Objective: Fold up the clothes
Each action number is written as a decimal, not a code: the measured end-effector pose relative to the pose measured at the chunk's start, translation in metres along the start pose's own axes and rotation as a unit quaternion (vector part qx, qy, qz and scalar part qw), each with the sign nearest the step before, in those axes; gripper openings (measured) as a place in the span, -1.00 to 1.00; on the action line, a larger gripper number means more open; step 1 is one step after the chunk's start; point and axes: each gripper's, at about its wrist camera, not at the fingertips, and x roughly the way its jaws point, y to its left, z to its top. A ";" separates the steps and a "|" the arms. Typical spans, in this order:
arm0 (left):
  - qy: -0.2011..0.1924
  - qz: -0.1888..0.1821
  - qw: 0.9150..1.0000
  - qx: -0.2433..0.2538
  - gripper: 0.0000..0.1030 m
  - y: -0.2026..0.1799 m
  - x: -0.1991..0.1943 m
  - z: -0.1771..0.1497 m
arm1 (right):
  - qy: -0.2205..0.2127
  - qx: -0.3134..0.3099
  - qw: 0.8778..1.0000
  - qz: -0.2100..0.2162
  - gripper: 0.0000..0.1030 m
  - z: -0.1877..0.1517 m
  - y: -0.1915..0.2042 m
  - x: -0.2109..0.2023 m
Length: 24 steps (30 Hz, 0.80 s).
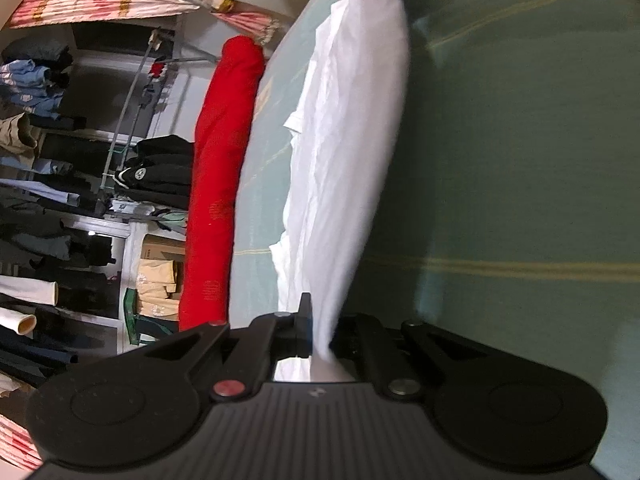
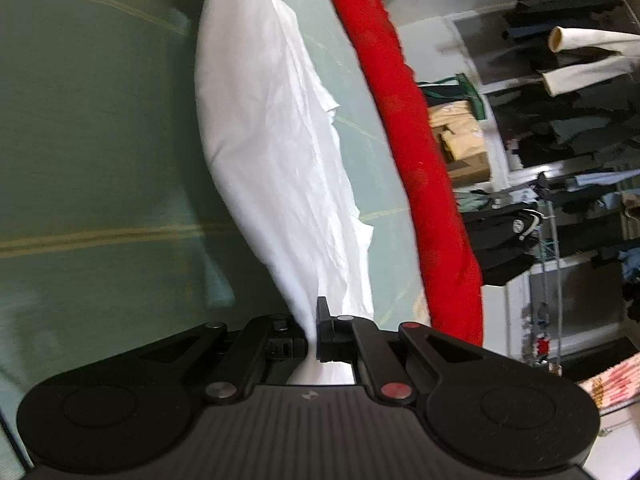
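1. The white garment [image 1: 344,152] is stretched taut between the two grippers, its long axis running from one hand-held gripper straight to the other; one long edge is pulled tight and lifted, while the loose, wrinkled side hangs down onto the green surface [image 1: 520,160].
2. The left hand-held gripper [image 1: 320,344] is clamped tight on one end of the garment, cloth bunched between its jaws.
3. The right hand-held gripper [image 2: 310,340] is likewise closed on the other end of the white garment [image 2: 272,140].
4. In each view, the far end of the cloth meets a dark fingertip of the other gripper at the top edge.
5. A long red roll of fabric [image 1: 218,184] lies along the far side of the surface, parallel to the garment and apart from it.
6. The left wrist view alone shows a pink-and-white patterned cloth [image 1: 100,6] high on the shelves.
7. The right wrist view shows cardboard boxes [image 2: 464,140] behind the red roll more clearly, along with white rolled sleeves [image 2: 580,56].
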 end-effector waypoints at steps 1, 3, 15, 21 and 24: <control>-0.001 -0.004 1.000 0.001 -1.00 -0.003 -0.008 -0.001 | 0.000 -0.001 1.000 0.005 -0.90 0.000 0.002 -0.007; -0.004 -0.011 1.000 0.002 -1.00 -0.009 -0.024 -0.003 | 0.001 -0.004 1.000 0.017 -0.90 0.000 0.007 -0.024; -0.007 -0.048 0.999 -0.017 -0.93 -0.044 -0.068 -0.011 | 0.020 0.014 0.997 0.075 -0.87 -0.003 0.046 -0.074; -0.003 -0.065 0.998 -0.025 -0.73 -0.048 -0.074 -0.012 | 0.029 0.022 0.995 0.094 -0.22 -0.004 0.057 -0.070; -0.006 -0.084 0.996 -0.032 -0.64 -0.041 -0.084 -0.020 | 0.025 0.026 0.995 0.098 0.15 -0.007 0.052 -0.082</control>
